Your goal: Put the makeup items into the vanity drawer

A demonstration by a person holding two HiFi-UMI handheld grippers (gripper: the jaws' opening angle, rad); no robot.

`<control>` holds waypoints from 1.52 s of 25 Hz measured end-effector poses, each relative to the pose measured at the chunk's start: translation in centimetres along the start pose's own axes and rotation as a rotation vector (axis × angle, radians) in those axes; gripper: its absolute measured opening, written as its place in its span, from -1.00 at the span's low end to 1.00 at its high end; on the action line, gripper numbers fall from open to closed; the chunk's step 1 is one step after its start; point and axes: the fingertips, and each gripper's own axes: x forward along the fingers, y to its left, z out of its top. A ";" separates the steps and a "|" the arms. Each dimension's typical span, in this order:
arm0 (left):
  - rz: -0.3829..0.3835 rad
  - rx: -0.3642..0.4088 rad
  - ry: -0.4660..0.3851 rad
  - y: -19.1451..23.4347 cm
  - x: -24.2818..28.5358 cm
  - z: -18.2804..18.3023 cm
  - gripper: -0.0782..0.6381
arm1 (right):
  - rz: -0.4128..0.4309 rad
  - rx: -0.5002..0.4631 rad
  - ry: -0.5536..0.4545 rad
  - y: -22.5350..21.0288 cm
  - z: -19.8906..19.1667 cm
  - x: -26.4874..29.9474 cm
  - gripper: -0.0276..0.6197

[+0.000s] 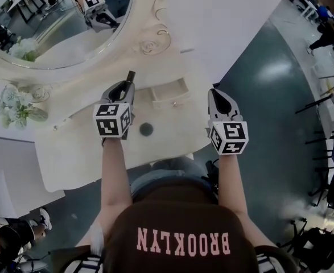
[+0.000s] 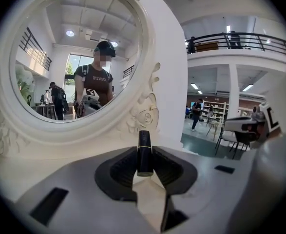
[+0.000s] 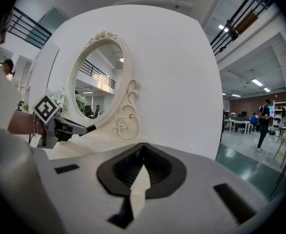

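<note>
The person's brown top (image 1: 184,238) fills the bottom of the head view, with both forearms reaching out over the white vanity tabletop (image 1: 75,152). The left gripper (image 1: 127,84) has its fingers clenched on a dark lipstick tube (image 1: 130,76) with a thin gold band; the tube stands up out of the fingertips, above the tabletop and just left of the small vanity drawer (image 1: 169,92). That drawer is pulled open at the back of the tabletop, below the oval mirror (image 1: 58,27). The right gripper (image 1: 215,94) hangs at the tabletop's right edge, fingers pressed together with nothing between them. A small dark round item (image 1: 146,129) lies on the tabletop between the two grippers, nearer the left one. White flowers (image 1: 13,107) stand at the back left corner.
</note>
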 end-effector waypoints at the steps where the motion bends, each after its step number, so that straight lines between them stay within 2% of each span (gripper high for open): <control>1: -0.003 0.002 0.003 -0.5 0.4 0.0 -0.53 | -0.002 0.003 0.000 -0.5 0.0 -0.1 -0.92; 8: -0.025 0.031 0.044 -3.9 2.6 -0.1 -0.53 | 0.005 0.022 0.007 -4.4 0.2 0.1 -0.92; 15: -0.153 0.169 0.122 -9.7 5.5 -0.8 -0.53 | -0.030 0.085 0.009 -8.2 -0.2 -0.4 -0.92; 23: -0.261 0.242 0.243 -13.3 7.8 -3.6 -0.53 | -0.041 0.105 0.042 -10.2 -1.3 -0.7 -0.92; 30: -0.208 0.325 0.385 -12.5 9.7 -7.3 -0.53 | -0.039 0.115 0.070 -11.3 -2.8 -0.2 -0.92; 38: -0.181 0.276 0.433 -10.6 10.4 -8.5 -0.53 | -0.018 0.111 0.078 -10.6 -2.9 1.2 -0.92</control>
